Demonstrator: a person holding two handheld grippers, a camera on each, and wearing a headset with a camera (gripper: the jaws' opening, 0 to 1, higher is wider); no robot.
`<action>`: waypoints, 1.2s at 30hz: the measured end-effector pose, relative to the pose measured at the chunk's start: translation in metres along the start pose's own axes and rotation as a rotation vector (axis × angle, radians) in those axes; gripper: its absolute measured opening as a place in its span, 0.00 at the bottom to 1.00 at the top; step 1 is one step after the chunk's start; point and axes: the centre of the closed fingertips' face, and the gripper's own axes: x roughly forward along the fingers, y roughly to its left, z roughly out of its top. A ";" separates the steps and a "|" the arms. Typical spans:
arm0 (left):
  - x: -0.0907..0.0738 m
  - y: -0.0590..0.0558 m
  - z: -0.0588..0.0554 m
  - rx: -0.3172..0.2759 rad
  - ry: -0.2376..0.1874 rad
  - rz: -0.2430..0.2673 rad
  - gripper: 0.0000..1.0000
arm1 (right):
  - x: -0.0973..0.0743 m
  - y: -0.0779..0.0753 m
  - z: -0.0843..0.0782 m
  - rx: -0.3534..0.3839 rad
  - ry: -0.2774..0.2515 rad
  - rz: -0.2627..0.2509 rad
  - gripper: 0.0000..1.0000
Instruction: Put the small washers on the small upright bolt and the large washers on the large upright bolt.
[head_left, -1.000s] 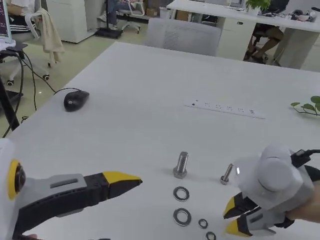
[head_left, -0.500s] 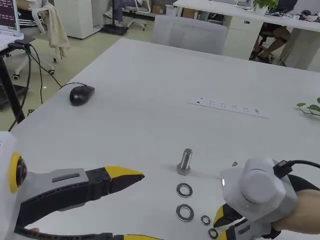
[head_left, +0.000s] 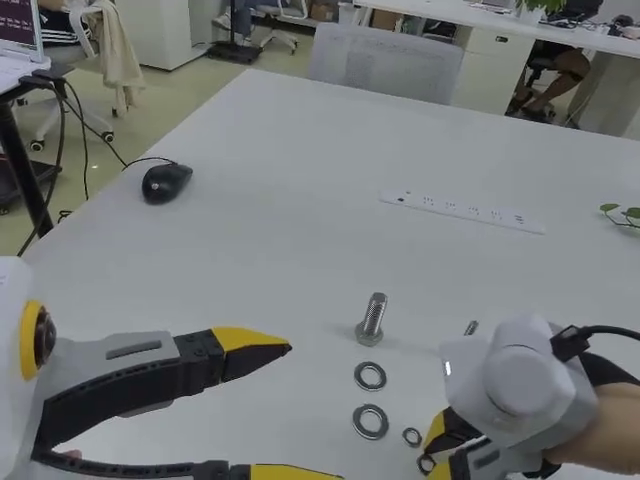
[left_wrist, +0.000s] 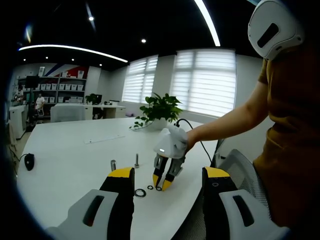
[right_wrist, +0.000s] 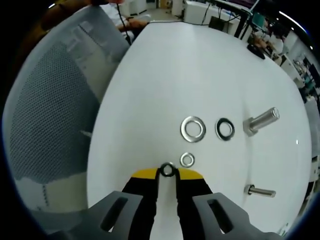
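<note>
**A:** White bench (head_left: 300, 180), bare laminate. Is that the whole work area?

**B:** Yes, and everything sits toward its near edge. My left gripper (left_wrist: 168, 175) lies roughly level over that edge. It points across at the work with its jaws spread wide and nothing between them. My right gripper (right_wrist: 167, 178) is tipped steeply down at the bench top, hand above it, with the jaws drawn in to a narrow gap.

**A:** And the hardware?

**B:** The large upright bolt (head_left: 371, 320) stands on its head, back from the near edge. The small upright bolt (head_left: 470, 328) is off to its right, mostly hidden behind my right gripper in the head view. The two large washers (head_left: 370, 376) lie flat, one behind the other, between the large bolt and the near edge. Nearer that edge a second small washer (head_left: 412, 437) lies loose. The small washer (right_wrist: 167, 170) is pinched at my right tips and looks to be resting on the bench.

**A:** Which step, then?

**B:** I'd call it the first pick, since neither bolt carries a washer. Next I need to lift the ring clear and carry it to the small bolt. Then I centre its hole over the thread tip, hold it level, and let go. It's a thin ring on a narrow hold, so it could tilt or slip.
</note>
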 end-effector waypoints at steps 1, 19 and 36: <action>0.000 0.000 0.000 0.001 0.001 0.000 0.53 | 0.000 0.000 0.000 0.000 0.002 0.000 0.15; 0.001 -0.003 -0.002 0.000 0.012 -0.004 0.53 | -0.009 -0.004 -0.003 0.039 0.003 -0.006 0.12; 0.008 0.001 -0.001 -0.004 0.016 -0.011 0.53 | -0.054 -0.048 -0.031 0.099 0.005 -0.115 0.12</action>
